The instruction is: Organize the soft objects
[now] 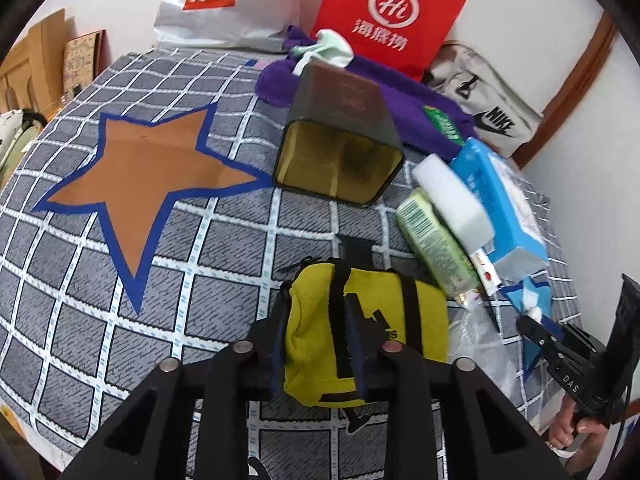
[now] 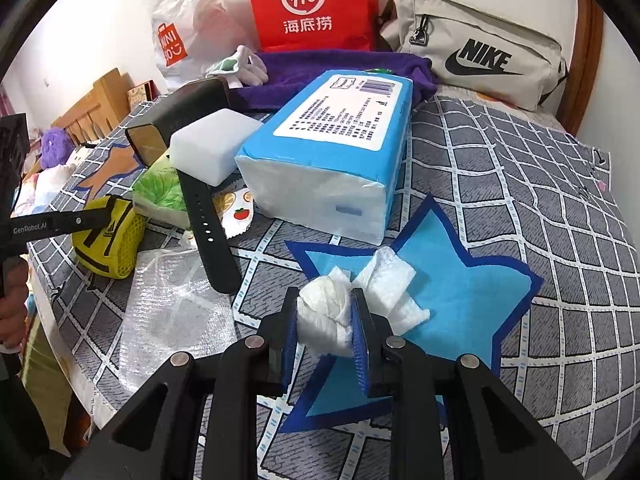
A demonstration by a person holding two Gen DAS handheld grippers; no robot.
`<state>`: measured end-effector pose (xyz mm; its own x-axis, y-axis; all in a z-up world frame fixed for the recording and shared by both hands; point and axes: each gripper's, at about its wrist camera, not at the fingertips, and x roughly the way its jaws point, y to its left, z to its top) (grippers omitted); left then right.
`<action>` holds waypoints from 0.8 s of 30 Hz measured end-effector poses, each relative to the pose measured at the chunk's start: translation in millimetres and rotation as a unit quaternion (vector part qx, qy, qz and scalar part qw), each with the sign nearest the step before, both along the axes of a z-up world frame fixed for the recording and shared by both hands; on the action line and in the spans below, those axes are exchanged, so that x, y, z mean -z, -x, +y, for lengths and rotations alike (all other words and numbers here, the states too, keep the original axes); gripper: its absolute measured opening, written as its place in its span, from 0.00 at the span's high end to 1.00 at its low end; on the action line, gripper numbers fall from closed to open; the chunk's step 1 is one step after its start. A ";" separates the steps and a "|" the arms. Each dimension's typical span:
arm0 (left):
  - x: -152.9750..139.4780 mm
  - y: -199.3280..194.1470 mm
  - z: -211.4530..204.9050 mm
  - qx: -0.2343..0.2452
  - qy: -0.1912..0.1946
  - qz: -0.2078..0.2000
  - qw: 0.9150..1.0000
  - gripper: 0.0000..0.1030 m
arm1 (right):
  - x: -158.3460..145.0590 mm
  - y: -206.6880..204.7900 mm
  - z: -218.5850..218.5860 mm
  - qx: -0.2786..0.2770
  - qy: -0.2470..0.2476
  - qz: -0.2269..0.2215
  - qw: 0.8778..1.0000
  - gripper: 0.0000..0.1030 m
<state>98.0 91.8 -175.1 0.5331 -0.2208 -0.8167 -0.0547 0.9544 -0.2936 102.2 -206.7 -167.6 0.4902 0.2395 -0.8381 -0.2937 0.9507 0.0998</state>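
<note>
While the left gripper [image 1: 316, 344] clamps the small yellow fabric pouch [image 1: 368, 332] low in frame, the right gripper [image 2: 324, 320] pinches a crumpled white tissue wad [image 2: 324, 312] over the blue felt star [image 2: 460, 296]; loose tissue could tear or slip free.

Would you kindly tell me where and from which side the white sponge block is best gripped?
Grip the white sponge block across its two long side faces, coming from above. Its top is exposed, while the tissue pack crowds one side and the green packet lies beneath.
</note>
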 end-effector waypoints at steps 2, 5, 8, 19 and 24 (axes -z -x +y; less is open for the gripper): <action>-7.0 1.9 0.0 0.004 0.001 -0.009 1.000 0.79 | -3.7 1.3 -1.4 0.001 -0.002 -0.003 1.000 0.77; -18.5 4.7 3.6 0.004 0.014 -0.020 1.000 0.84 | -10.7 2.9 -1.2 0.000 -0.007 -0.006 1.000 0.77; -31.5 9.4 3.9 0.007 0.009 -0.036 0.999 0.86 | -19.3 5.0 0.6 -0.004 -0.013 -0.012 1.000 0.77; -75.0 11.0 5.5 -0.001 0.004 -0.073 0.997 0.87 | -53.3 4.8 2.8 -0.011 -0.024 -0.036 0.999 0.77; -88.7 7.2 3.5 -0.002 -0.002 -0.082 0.997 0.87 | -67.9 2.1 0.6 -0.008 -0.027 -0.045 0.999 0.77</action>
